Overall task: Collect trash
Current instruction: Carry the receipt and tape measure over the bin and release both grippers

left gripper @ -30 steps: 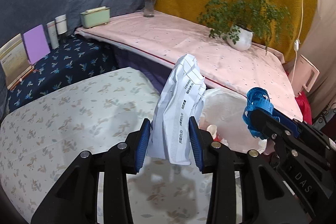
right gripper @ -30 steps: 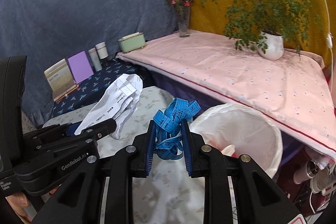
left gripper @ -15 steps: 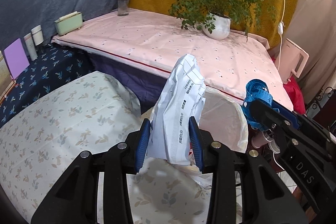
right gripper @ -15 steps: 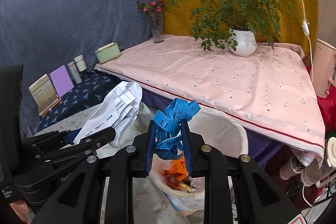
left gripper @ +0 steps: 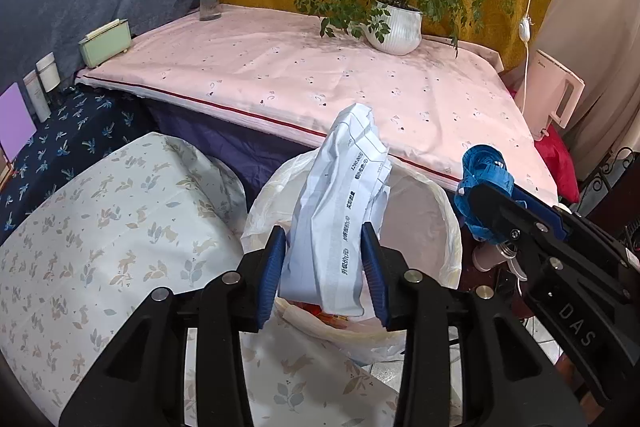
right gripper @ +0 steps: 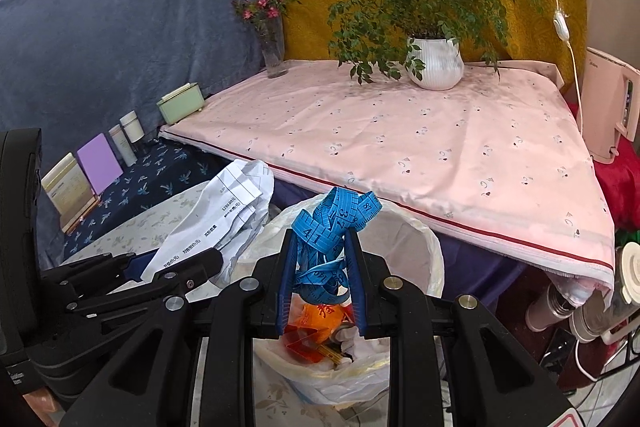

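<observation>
The left gripper is gripping crumpled paper; the right gripper is gripping a blue tape measure. Both are hanging directly over the bin mouth, the right sitting nearer its middle.

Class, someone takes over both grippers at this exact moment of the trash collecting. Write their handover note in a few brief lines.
Left gripper: shut on the crumpled paper, held over the bin.
Right gripper: shut on the blue tape measure, also over the bin.
White-lined bin: beside the floral table, with orange wrappers inside.
Done: both pieces picked up and carried over.
Left: open each gripper to drop them in.
</observation>
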{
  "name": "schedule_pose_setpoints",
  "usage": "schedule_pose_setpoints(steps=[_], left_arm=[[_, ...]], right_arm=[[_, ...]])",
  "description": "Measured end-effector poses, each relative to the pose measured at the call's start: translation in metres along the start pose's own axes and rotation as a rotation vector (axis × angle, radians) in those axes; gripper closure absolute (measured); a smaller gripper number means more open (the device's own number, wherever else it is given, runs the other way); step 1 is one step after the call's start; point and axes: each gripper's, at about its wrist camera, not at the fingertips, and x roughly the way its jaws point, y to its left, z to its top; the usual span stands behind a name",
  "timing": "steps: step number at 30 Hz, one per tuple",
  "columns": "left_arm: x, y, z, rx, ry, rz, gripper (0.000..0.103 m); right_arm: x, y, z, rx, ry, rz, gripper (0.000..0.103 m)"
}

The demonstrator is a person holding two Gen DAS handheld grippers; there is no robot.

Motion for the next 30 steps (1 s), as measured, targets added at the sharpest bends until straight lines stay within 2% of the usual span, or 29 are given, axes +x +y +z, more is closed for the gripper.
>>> schedule_pose_setpoints(steps=[3,4,6,13,30], left_arm=[[0.004,0.004,0.001,-0.030,-0.004,0.010,0.055],[0.004,0.005,0.001,-0.038,-0.005,0.008,0.051],[0.005,0.008,0.001,-0.046,-0.007,0.021,0.047],[0.009,0.014,0.001,-0.052,0.002,0.039,0.045],[-0.004,0.026,-0.003,-0.081,-0.011,0.068,0.045]], right_arm=[[0.005,-0.003,0.001,0.007,0.002,-0.004,0.076],[0.005,-0.005,0.001,0.013,-0.001,-0.005,0.068],[0.006,-0.006,0.001,0.018,-0.009,-0.007,0.059],[0.010,-0.005,0.004,0.018,-0.007,-0.006,0.058],[0.005,0.010,0.003,-0.018,-0.009,0.002,0.047]])
